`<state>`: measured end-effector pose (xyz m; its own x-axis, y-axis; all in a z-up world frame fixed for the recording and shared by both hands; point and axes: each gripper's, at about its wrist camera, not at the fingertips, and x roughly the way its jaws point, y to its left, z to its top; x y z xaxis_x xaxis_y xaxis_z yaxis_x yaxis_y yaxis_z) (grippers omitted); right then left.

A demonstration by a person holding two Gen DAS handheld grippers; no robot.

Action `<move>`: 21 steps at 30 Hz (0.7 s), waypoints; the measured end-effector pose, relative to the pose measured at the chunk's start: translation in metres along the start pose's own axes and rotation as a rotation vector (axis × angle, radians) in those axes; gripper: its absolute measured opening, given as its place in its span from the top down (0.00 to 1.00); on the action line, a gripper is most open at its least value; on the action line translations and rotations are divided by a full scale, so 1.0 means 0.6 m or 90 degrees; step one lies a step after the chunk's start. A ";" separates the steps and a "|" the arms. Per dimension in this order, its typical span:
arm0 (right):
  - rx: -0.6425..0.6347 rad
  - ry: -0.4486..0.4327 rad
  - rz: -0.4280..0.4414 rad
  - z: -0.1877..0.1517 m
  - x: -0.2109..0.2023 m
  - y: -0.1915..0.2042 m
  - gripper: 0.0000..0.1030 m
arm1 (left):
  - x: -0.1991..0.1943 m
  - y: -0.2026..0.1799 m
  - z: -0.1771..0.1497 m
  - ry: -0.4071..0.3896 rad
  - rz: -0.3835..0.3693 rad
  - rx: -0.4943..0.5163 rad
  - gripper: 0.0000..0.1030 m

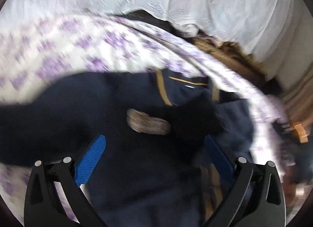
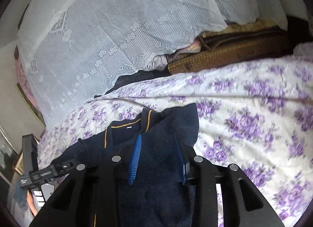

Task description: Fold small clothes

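Lying on one floral bedsheet (image 2: pixel 244 98), one navy garment (image 1: pixel 121 98); right tongs (image 2: pixel 159 158) clamp it, left tongs (image 1: pixel 154 154) apart.

A home bedroom: floral bedsheet (image 2: pixel 244 100), white lace curtain (image 2: pixel 117 21).

Open floral bedsheet (image 2: pixel 244 109) right of the navy garment (image 2: pixel 156 168); lace curtain (image 2: pixel 117 31) and wicker basket (image 2: pixel 225 55) block beyond.

a bed under a purple-flowered sheet (image 2: pixel 244 109) — white lace curtain (image 2: pixel 117 31) behind, brown woven mat (image 2: pixel 225 55) along its far edge, daylight.
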<state>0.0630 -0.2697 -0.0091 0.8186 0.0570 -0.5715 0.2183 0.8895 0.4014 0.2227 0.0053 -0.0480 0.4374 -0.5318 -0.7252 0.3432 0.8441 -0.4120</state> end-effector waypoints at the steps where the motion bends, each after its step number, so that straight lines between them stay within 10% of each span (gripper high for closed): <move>1: 0.008 0.011 0.006 -0.004 0.007 -0.009 0.66 | 0.003 0.002 -0.003 0.011 -0.036 -0.017 0.04; 5: 0.040 0.029 0.017 -0.006 0.015 -0.029 0.66 | 0.016 -0.004 -0.017 0.036 -0.084 -0.045 0.04; 10: 0.050 0.013 0.022 -0.002 0.004 -0.033 0.68 | 0.040 -0.007 -0.010 0.024 0.002 -0.019 0.05; 12: 0.032 0.014 0.018 0.001 0.007 -0.021 0.73 | 0.043 0.011 0.000 0.021 -0.009 -0.054 0.22; 14: -0.001 0.011 0.005 0.015 0.014 0.000 0.78 | 0.042 0.018 0.011 0.025 0.002 -0.049 0.64; 21: 0.006 0.017 -0.045 0.070 0.080 -0.007 0.86 | 0.034 0.022 0.007 -0.015 0.062 -0.012 0.92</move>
<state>0.1240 -0.2896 -0.0080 0.7869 0.0068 -0.6170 0.2796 0.8874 0.3664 0.2396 0.0051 -0.0661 0.4875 -0.4479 -0.7495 0.2827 0.8931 -0.3498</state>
